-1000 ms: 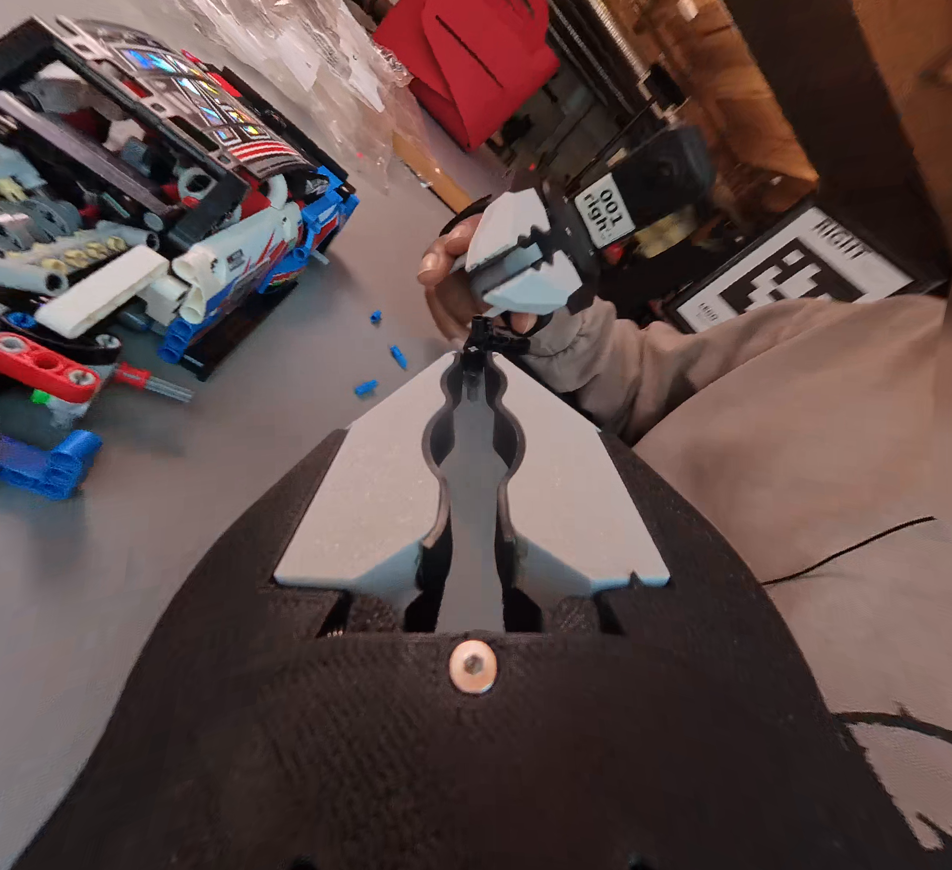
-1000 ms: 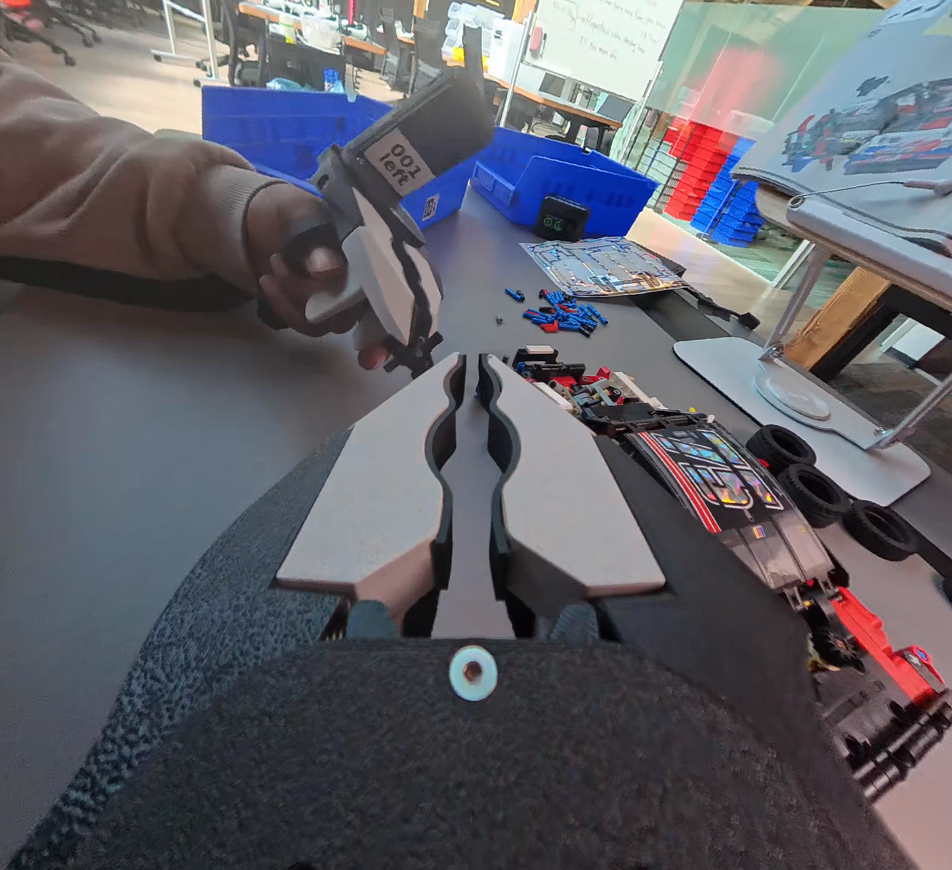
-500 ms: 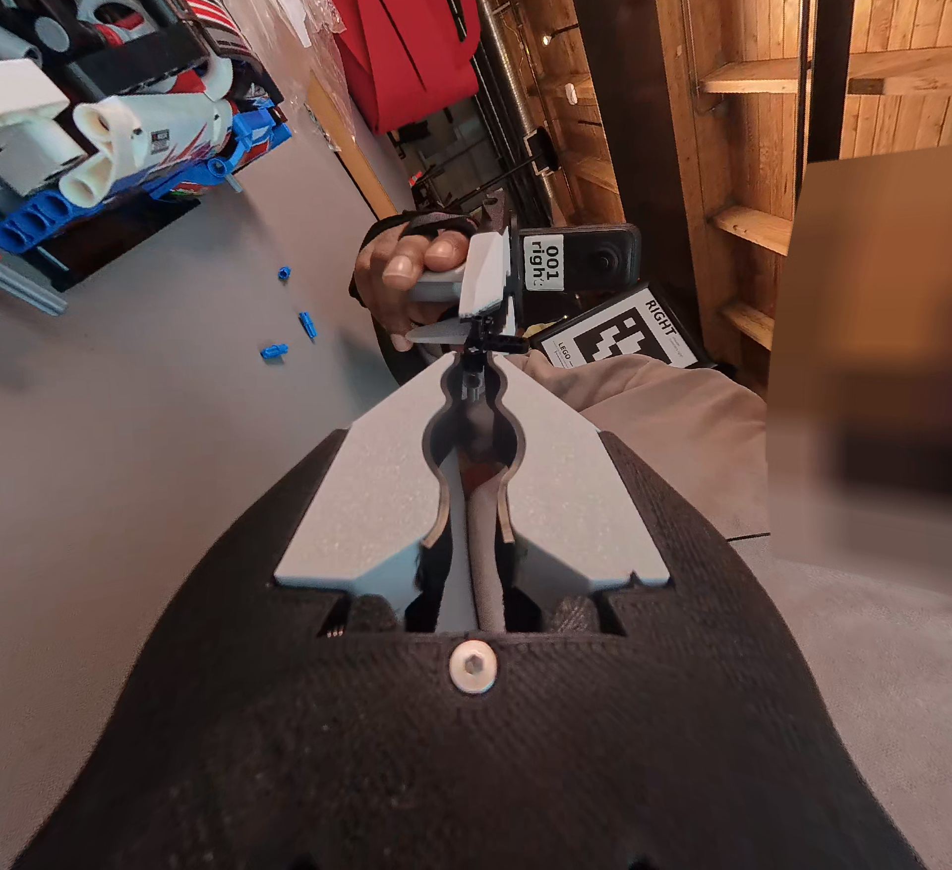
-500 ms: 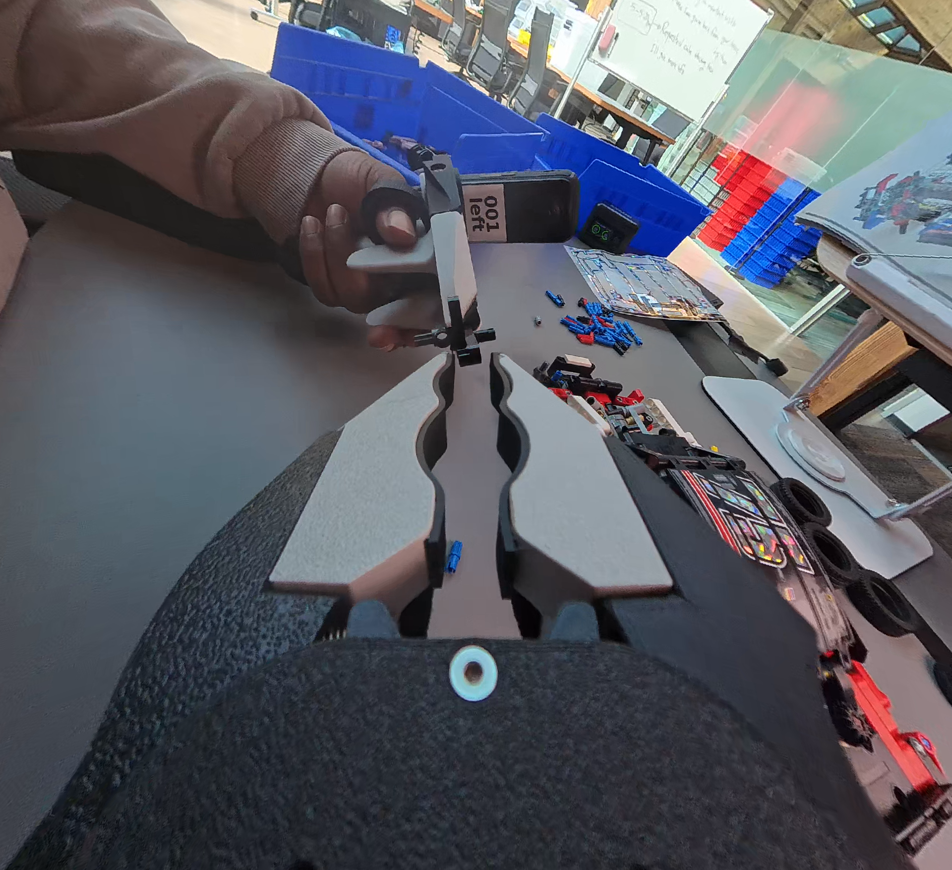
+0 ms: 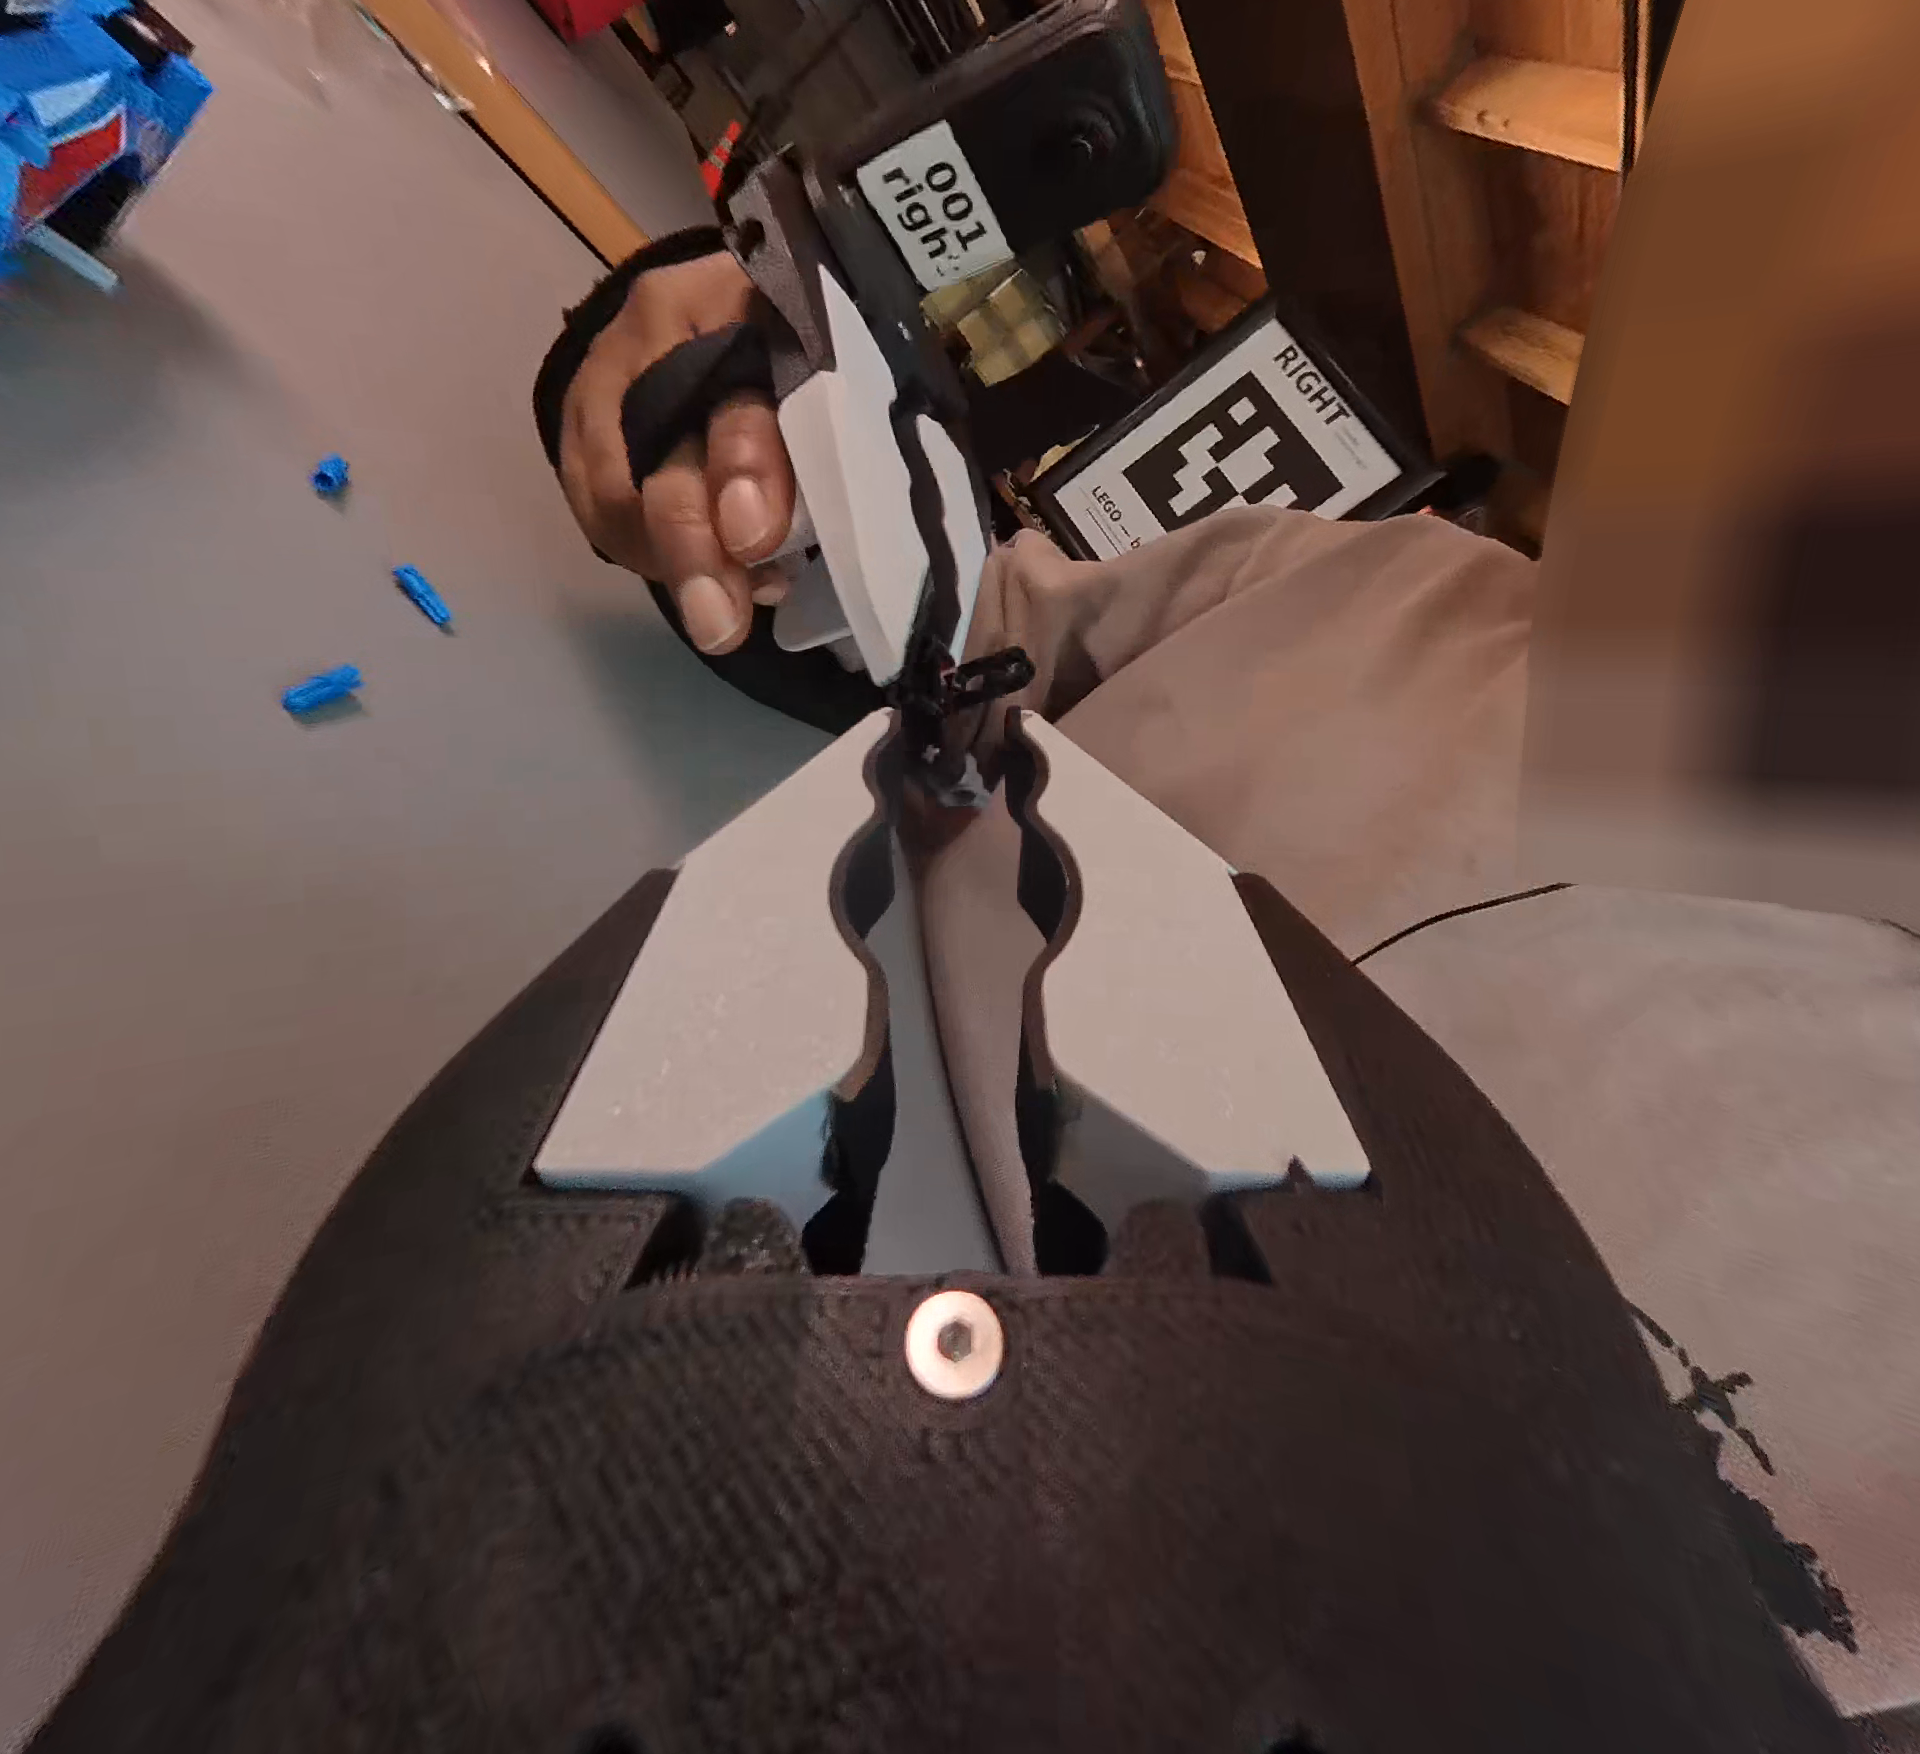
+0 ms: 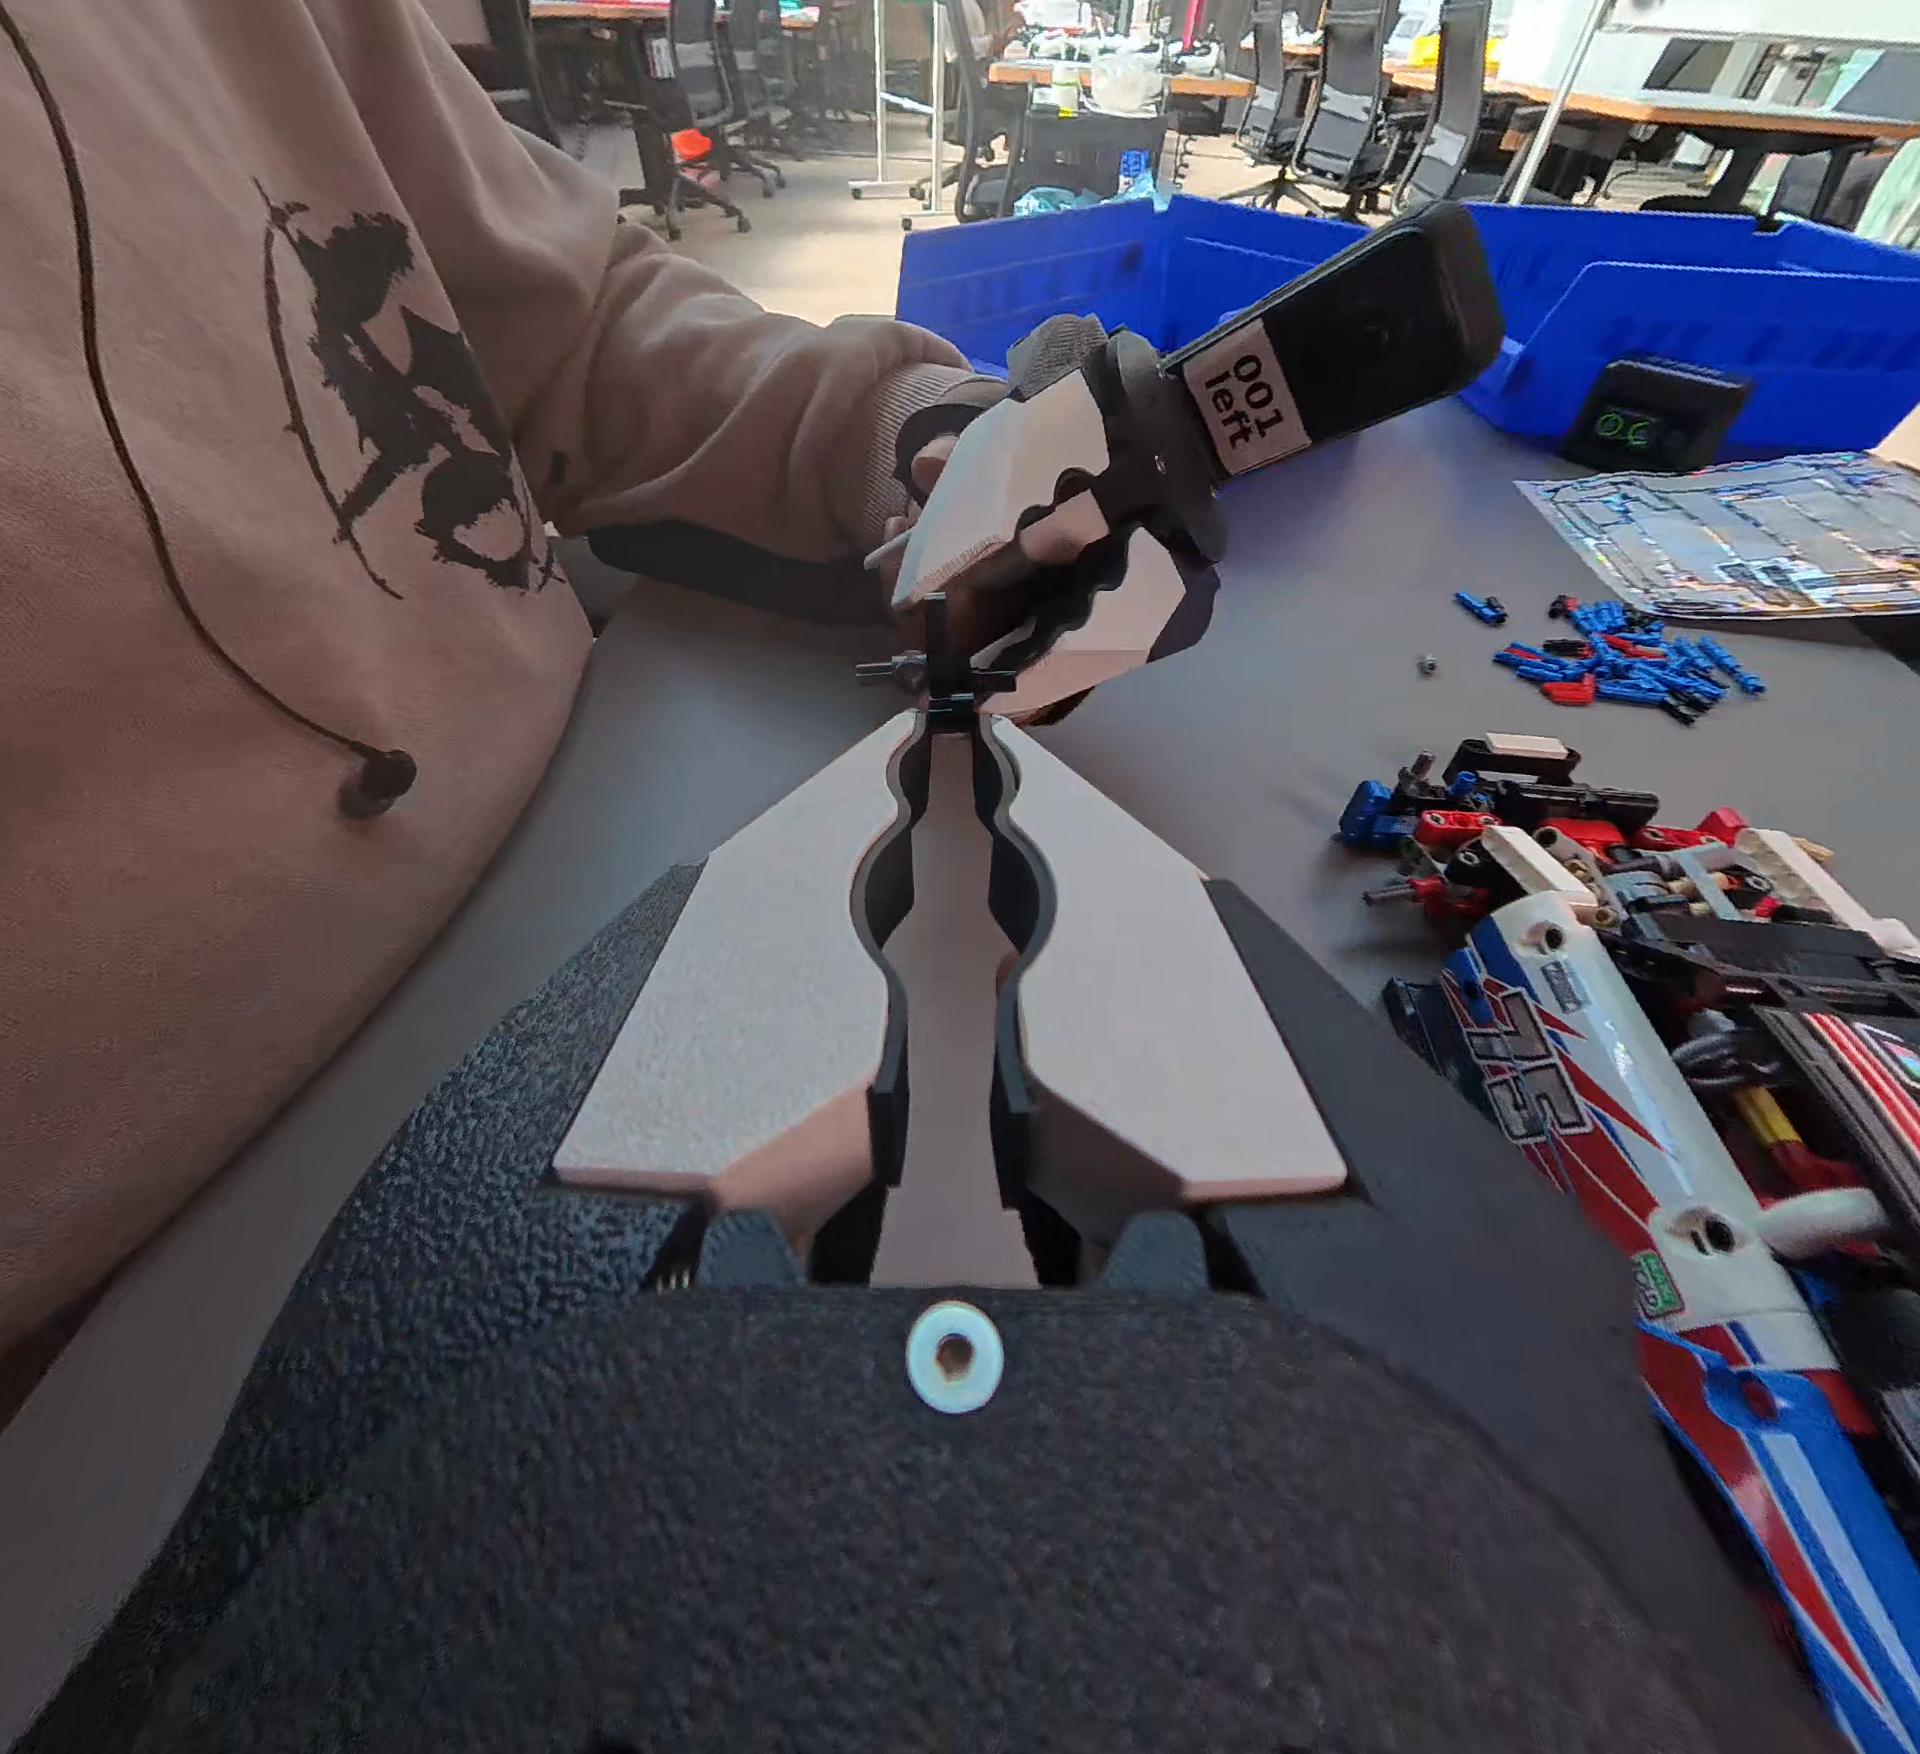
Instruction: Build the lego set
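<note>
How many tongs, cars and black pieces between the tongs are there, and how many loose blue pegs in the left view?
Tongs: 2 (left, right)
Car: 1
Black piece: 1
Blue pegs: 3
Total: 7

Two grippers tip to tip above the table, near its edge by a person's torso: right gripper pointing toward twelve o'clock, left gripper reaching in from one o'clock. Small cross-shaped piece pinched between both tips. Part-built car at three o'clock; loose pins at two o'clock, storage bins behind.
</note>
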`<move>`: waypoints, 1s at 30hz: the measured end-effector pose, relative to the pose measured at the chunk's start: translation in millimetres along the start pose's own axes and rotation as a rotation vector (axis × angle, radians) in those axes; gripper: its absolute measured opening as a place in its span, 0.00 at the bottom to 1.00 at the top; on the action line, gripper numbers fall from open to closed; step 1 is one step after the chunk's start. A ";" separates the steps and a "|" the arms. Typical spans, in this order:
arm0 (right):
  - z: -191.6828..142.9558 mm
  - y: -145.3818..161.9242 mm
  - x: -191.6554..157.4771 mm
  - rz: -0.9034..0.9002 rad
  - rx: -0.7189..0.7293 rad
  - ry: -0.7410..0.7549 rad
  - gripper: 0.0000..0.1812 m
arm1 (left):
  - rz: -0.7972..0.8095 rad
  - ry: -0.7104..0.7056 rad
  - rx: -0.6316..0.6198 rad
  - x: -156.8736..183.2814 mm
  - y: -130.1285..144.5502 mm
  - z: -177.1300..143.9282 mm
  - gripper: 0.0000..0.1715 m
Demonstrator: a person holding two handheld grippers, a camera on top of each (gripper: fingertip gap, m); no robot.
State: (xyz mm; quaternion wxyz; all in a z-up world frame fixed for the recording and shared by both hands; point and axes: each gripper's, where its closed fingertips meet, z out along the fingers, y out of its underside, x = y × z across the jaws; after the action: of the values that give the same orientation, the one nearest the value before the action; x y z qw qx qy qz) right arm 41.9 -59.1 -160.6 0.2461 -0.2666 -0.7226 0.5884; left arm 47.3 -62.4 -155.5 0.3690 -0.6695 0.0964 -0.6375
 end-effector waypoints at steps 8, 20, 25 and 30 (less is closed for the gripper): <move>-8.7 -4.2 38.0 -0.014 0.015 0.239 0.04 | 0.110 -0.119 0.194 -12.9 -31.0 -14.6 0.04; -1.5 -20.9 32.3 0.338 0.212 0.085 0.13 | 1.244 -0.771 0.038 -18.2 -42.5 -19.0 0.03; -0.5 -12.1 41.5 0.343 0.161 0.161 0.02 | 1.455 -0.915 -0.050 -22.1 -42.8 -21.0 0.03; -0.5 -9.8 42.1 0.313 0.144 0.176 0.02 | 1.458 -0.926 -0.062 -24.1 -41.9 -21.3 0.04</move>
State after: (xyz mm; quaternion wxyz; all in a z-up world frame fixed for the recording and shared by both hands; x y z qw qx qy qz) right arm 10.3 -31.9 -149.1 0.2323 -0.4080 -0.6039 0.6441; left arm 9.2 -26.2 -150.3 0.6697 -0.6428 0.3588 0.0983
